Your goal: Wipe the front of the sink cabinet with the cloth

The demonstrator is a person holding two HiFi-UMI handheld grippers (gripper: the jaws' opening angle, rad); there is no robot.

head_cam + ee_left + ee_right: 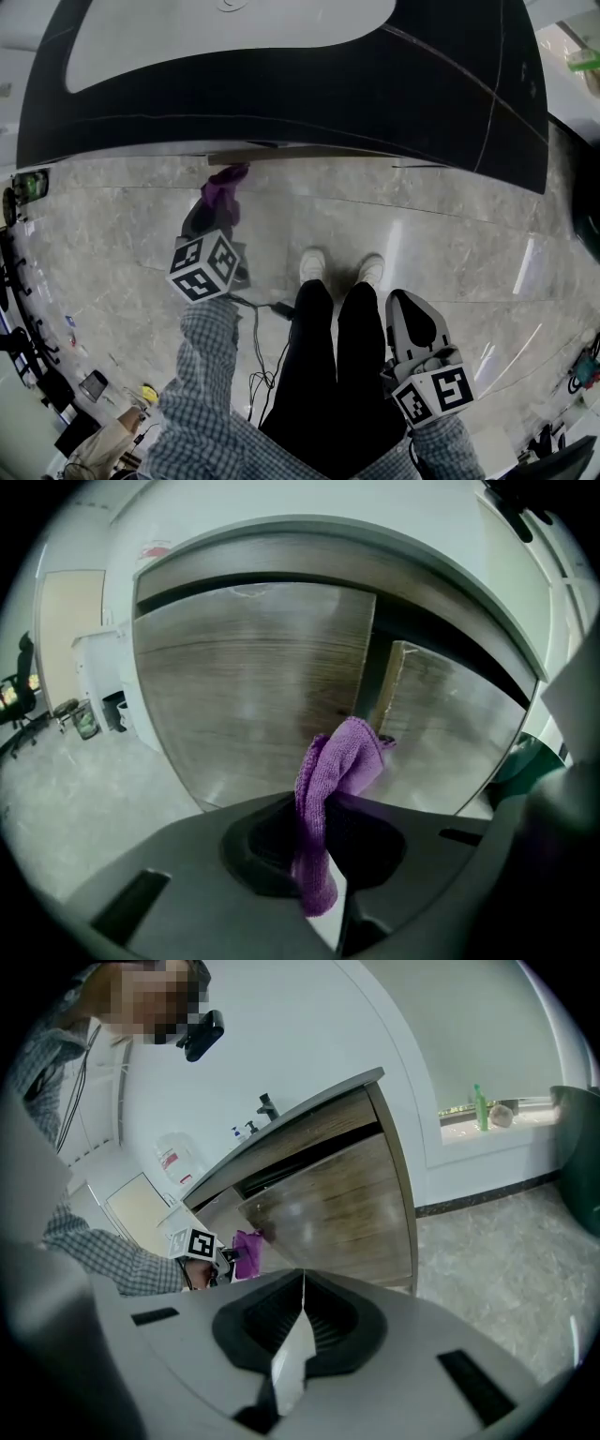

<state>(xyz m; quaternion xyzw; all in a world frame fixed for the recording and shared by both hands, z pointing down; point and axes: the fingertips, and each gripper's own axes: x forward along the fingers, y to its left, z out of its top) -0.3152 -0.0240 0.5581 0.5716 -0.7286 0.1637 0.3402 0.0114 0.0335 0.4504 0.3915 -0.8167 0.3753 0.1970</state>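
The left hand-held gripper (323,847) is clenched on a crumpled purple microfibre cloth (339,764), which sticks up in a bunch past the jaw tips while a tail hangs down between them. The bunch is raised to the brown wood-grain front of the sink cabinet (248,682), by the right edge of the left door panel, next to the dark gap between the panels. It looks pressed to the wood or just off it; actual contact cannot be told. From above, the cloth (225,185) sits right under the front edge of the black countertop (441,94).

The right hand-held gripper (300,1321) is shut on nothing, held low beside the person's leg, well apart from the cabinet.

No wiped streak shows, so wiping seems barely begun or mid-stroke; most of the front is probably left.
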